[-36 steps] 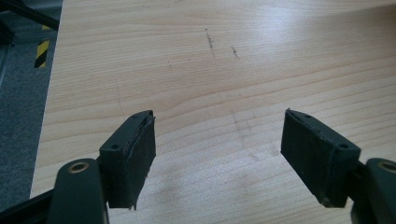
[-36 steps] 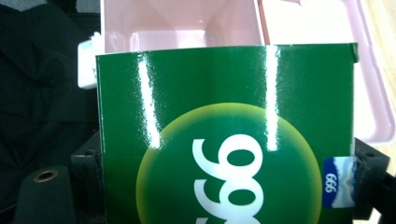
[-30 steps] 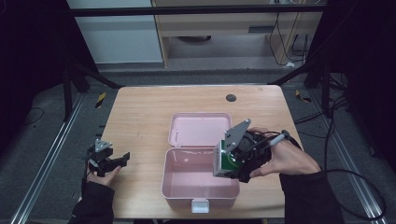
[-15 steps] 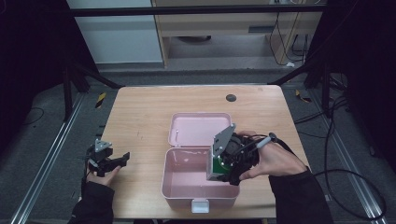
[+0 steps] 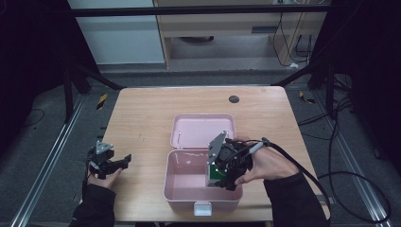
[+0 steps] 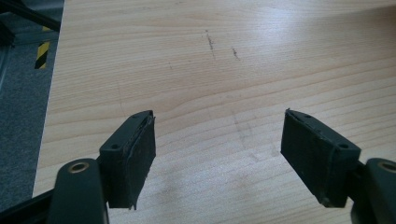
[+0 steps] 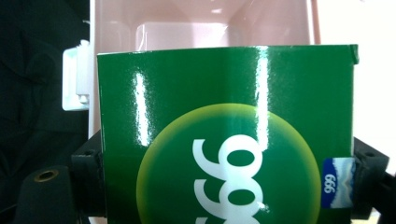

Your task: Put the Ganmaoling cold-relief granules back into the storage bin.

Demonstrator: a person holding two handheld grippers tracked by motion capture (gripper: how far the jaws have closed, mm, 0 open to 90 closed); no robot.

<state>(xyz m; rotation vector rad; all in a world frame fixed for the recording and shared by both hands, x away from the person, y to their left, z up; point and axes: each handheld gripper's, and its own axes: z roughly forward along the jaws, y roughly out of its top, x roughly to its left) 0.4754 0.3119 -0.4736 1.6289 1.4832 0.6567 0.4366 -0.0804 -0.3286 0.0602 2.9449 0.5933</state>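
Pinching green box [image 7: 224,140]: right hand-held gripper [image 5: 222,177] tilted over pink case [image 5: 189,198] | left hand-held gripper [image 6: 219,163] spread, low over table [image 6: 210,70]

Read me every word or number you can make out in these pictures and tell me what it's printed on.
"666", large white digits seen upside down, on the green box held in the right tool.
"666", small white digits turned sideways, on the blue patch at that box's edge.
No text is readable on the pink case or the table.

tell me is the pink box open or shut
Open. The pink box has its lid folded back flat on the table, and the right gripper holds a green carton over its bare interior.
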